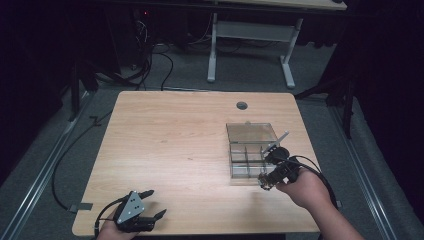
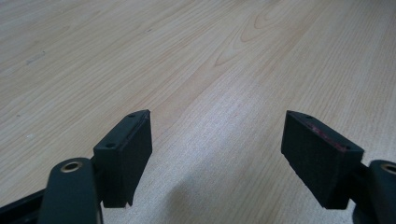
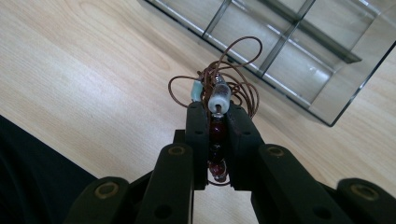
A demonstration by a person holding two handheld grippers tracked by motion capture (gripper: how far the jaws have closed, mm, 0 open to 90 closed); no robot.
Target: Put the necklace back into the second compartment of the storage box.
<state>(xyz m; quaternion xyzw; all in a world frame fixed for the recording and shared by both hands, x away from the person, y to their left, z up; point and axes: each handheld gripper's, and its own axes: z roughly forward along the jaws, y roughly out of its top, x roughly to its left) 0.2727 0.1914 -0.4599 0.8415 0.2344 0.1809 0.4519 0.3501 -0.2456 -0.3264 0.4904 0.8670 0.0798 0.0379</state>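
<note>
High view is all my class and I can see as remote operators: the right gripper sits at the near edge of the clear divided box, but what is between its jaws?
Observer: The right gripper is shut on a beaded bracelet: dark red beads between the pads, a pale bead at the tips, brown cord looping beyond.
Operator: Is the bracelet inside the box?
Observer: No. In the right gripper view it hangs over bare table, beside the clear divided box.
Operator: Does the box hold anything?
Observer: The compartments that show there look empty.
Operator: And the left gripper?
Observer: The left gripper is open, with only wood between its pads.
</note>
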